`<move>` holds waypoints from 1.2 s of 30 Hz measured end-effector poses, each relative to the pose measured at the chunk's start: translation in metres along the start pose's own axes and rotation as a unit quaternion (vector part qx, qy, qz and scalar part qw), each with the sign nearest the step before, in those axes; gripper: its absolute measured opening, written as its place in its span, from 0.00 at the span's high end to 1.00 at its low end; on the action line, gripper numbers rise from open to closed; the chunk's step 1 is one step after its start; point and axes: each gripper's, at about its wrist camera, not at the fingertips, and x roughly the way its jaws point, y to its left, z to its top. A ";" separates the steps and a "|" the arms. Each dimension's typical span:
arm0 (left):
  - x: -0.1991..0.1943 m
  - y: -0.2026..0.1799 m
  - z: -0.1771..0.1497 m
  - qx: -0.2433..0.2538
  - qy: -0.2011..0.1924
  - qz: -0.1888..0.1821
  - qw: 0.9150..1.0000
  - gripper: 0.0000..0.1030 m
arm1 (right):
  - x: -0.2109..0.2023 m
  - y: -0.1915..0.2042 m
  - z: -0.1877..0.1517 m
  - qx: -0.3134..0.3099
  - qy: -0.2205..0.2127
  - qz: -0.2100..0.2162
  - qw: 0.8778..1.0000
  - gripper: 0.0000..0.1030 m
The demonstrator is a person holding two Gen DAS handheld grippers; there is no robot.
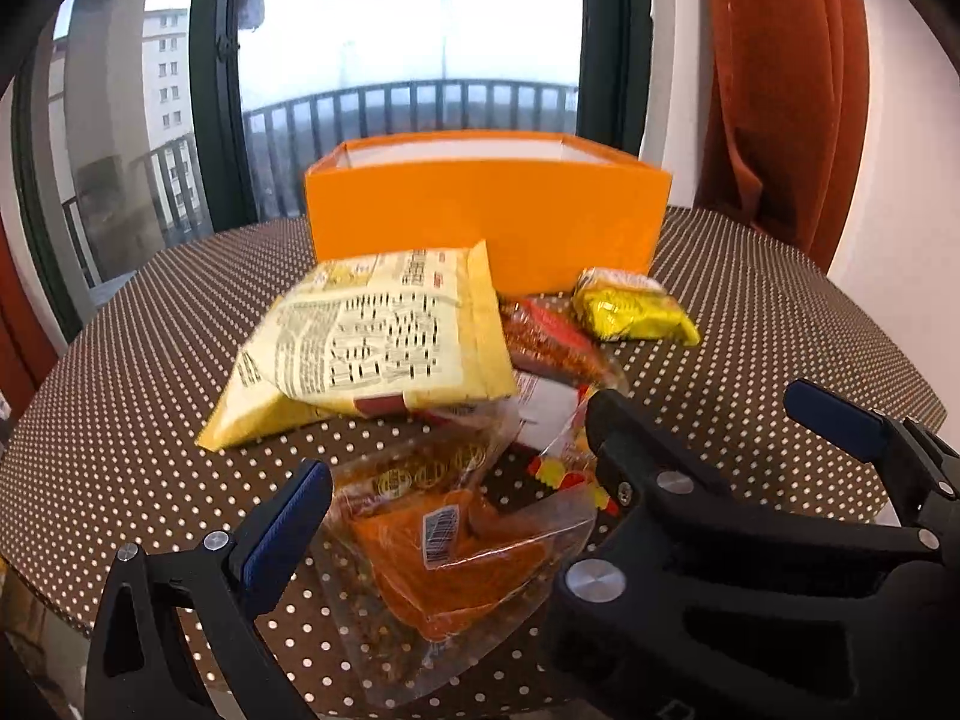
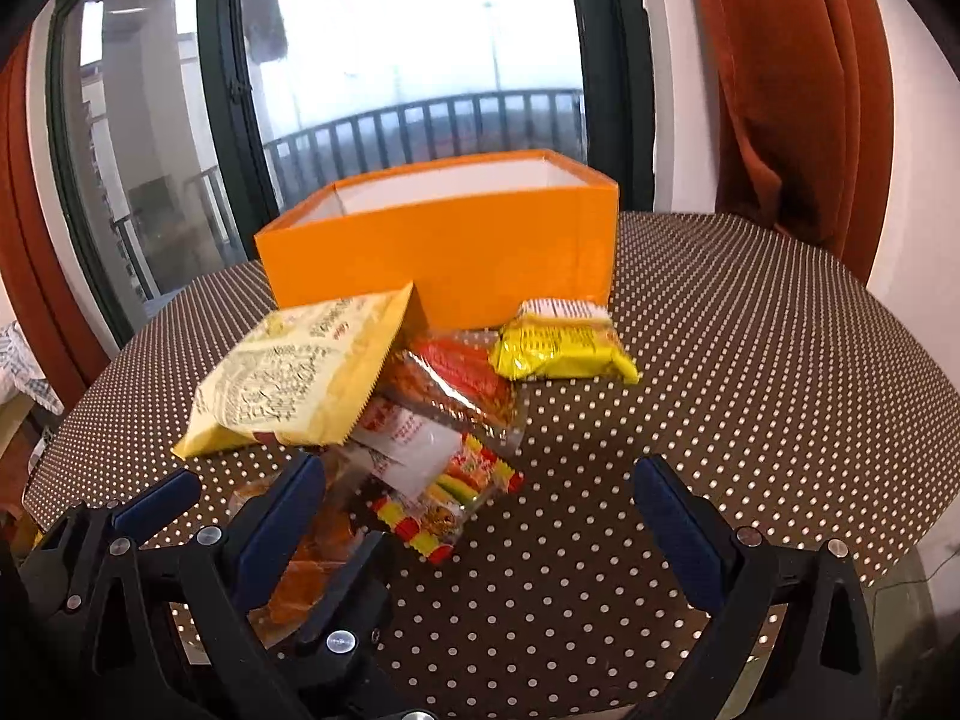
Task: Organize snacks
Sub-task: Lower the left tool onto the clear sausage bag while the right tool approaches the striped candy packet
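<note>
Both tools, left point(image 1: 456, 516) and right point(image 2: 480, 516), are seen spread apart over blurred snack packets point(image 2: 414, 420), whose print cannot be read, before the orange box point(image 2: 444, 258).

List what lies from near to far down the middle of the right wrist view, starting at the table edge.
Striped candy packet → red snack pack → orange box → balcony railing.
</note>
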 end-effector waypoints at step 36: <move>0.045 0.016 -0.014 -0.007 0.030 0.028 0.999 0.13 | 0.068 -0.004 -0.015 0.037 0.052 -0.004 0.998 0.25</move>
